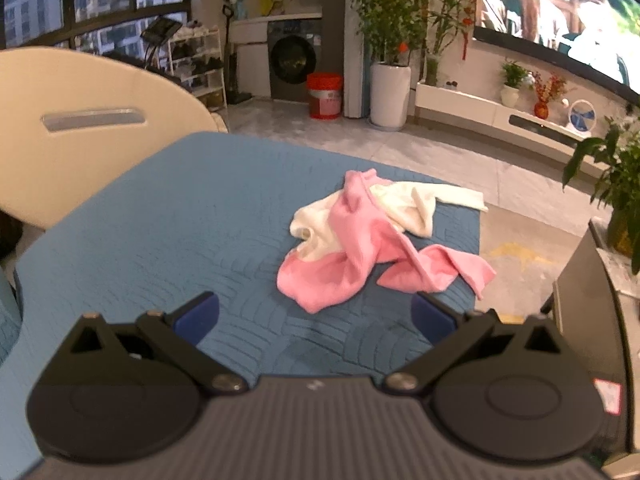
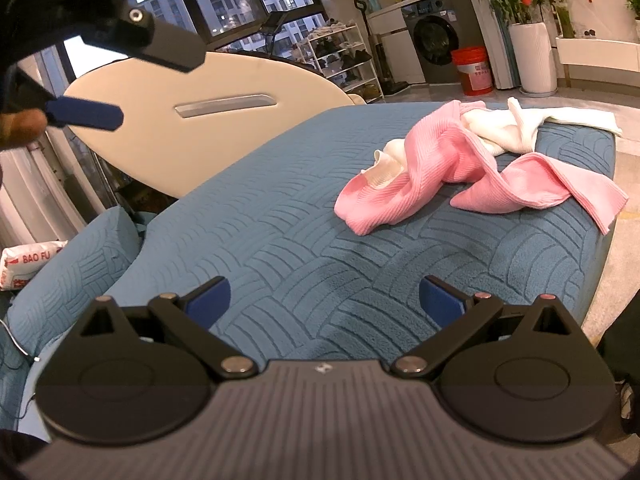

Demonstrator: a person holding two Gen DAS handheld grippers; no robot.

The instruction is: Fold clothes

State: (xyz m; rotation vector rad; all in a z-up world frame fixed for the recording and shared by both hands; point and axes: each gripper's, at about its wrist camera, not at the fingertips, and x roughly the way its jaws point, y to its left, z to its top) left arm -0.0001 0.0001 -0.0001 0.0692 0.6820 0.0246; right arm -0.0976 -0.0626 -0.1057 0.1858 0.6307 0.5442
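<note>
A crumpled pink and white garment (image 1: 360, 248) lies on the blue quilted bed cover (image 1: 180, 220), toward its far right corner, with one white sleeve and one pink sleeve hanging over the edge. My left gripper (image 1: 316, 312) is open and empty, hovering above the cover just short of the garment. In the right wrist view the garment (image 2: 460, 160) lies farther ahead and to the right. My right gripper (image 2: 324, 300) is open with nothing between its fingers, over bare cover (image 2: 280, 220). The left gripper (image 2: 158, 88) also shows at the upper left, open, held by a hand.
A cream headboard (image 1: 80, 140) stands at the bed's left end, with a blue pillow (image 2: 72, 272) below it. A dark upright object (image 1: 588, 320) stands by the bed's right side. Beyond are tiled floor, potted plants (image 1: 616, 184), an orange bucket (image 1: 325, 96) and a television (image 1: 560, 12).
</note>
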